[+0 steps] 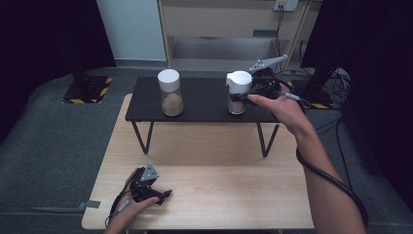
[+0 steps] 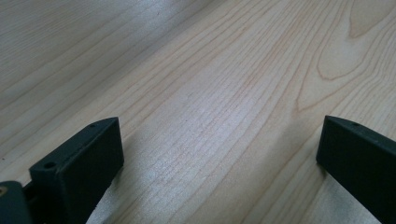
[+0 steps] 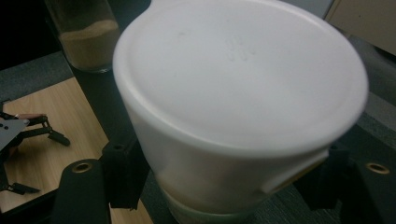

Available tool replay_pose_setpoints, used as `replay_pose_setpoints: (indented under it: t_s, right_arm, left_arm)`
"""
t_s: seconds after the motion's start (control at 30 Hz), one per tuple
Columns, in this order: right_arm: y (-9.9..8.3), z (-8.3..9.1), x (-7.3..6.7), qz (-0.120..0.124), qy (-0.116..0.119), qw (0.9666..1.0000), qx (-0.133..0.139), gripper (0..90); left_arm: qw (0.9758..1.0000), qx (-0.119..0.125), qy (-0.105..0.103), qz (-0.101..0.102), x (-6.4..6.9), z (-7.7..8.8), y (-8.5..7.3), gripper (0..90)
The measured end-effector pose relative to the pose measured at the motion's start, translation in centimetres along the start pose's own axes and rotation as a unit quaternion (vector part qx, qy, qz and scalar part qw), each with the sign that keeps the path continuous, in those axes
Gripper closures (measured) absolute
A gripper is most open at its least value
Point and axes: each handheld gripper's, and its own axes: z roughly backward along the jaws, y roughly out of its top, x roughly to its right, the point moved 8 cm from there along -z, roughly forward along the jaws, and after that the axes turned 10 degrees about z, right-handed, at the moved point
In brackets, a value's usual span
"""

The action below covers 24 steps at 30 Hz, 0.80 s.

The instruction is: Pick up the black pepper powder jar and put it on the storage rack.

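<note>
While the right gripper (image 1: pixel 254 92) is brought around a white-lidded jar (image 1: pixel 237 92), its jaws are seen on both sides of the jar just under the lid, touching or nearly so; a firm grip cannot be confirmed. The jar is kept upright, long axis vertical, lid up, near the right end of the black shelf (image 1: pixel 204 97), probably to be lifted. A second jar (image 1: pixel 170 92) stands toward the left end. The left gripper (image 1: pixel 155 194) is rested near the front left corner of the wooden table (image 1: pixel 219 185), jaws wide apart and holding nothing.
</note>
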Motion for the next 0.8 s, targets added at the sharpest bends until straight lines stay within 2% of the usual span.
replay_pose_setpoints:
  t_s: [0.17, 0.37, 0.5, 0.63, 0.8]
  right_arm:
    - [0.0, 0.0, 0.0, 0.002, 0.001, 1.0000, 0.000, 30.9]
    - [-0.1, 0.1, -0.3, 0.015, -0.008, 0.9998, -0.007, 15.1]
    - [-0.5, 0.9, -0.6, 0.010, -0.015, 0.9998, -0.005, 10.1]
    - [-1.1, 1.7, -1.5, 0.009, -0.025, 0.9995, -0.018, 5.5]
    - [-2.1, 3.1, -2.5, 0.009, -0.034, 0.9991, -0.023, 5.3]
  left_arm:
    - [1.0000, 0.000, 0.000, 0.000, 0.0, 0.0, 0.0, 0.0]
    - [1.0000, 0.000, 0.000, 0.000, 0.0, 0.0, 0.0, 0.0]
    - [1.0000, 0.000, 0.000, 0.000, 0.0, 0.0, 0.0, 0.0]
    - [1.0000, 0.000, 0.000, 0.000, 0.0, 0.0, 0.0, 0.0]
    - [1.0000, 0.000, 0.001, 0.000, 0.0, 0.0, 0.0, 0.0]
